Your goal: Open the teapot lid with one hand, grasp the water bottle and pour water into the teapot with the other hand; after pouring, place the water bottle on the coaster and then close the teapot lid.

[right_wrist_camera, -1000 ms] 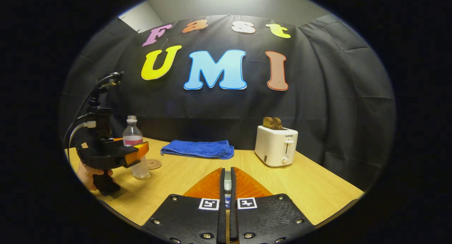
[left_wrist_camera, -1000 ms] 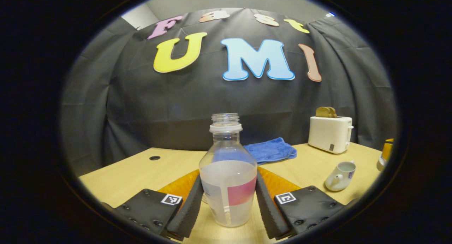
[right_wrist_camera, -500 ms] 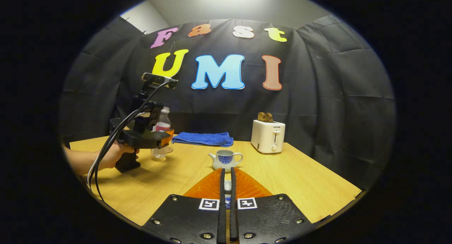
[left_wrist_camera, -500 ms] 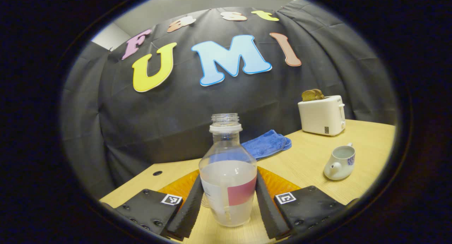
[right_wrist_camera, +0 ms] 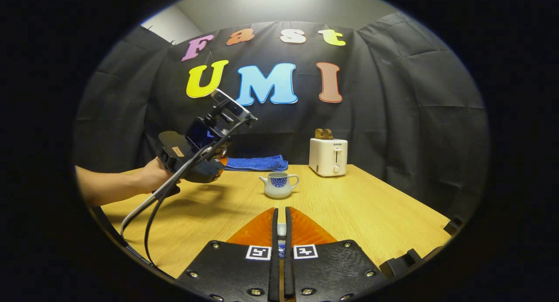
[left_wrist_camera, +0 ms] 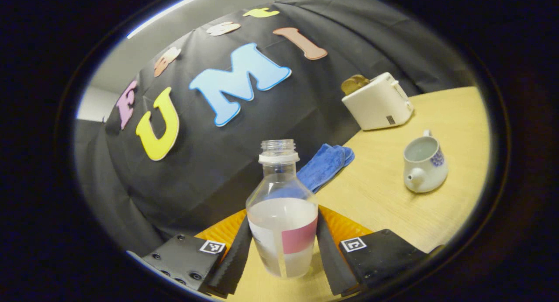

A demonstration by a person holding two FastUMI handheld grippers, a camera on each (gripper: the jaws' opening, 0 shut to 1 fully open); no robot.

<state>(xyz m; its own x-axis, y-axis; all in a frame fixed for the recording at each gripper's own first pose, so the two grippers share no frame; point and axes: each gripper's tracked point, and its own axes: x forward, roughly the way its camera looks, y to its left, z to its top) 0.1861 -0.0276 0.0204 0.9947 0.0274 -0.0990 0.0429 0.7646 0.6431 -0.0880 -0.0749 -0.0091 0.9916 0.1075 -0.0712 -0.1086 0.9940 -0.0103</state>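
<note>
**A:** So, largest first: what lay under your grippers?

**B:** You worked over a pale wooden table. At its back stood a white toaster with two slices of bread in its slots, and a folded blue towel lay to the left of it in the right gripper view.

**A:** And the teapot?

**B:** Your teapot sat on the table in front of the towel and toaster, white with a blue pattern. In the left gripper view its mouth was uncovered, the inside pale, and the whole scene leaned, because you held that gripper tilted.

**A:** The bottle?

**B:** Your water bottle was clear, capless, roughly half full, with a pink and white label. It was lifted off the table.

**A:** How were the grippers?

**B:** Your left gripper pinched the bottle's lower body, a finger on each side. Your right gripper was closed to a thin slit around a small pale piece; I could not tell whether that was the lid.
</note>
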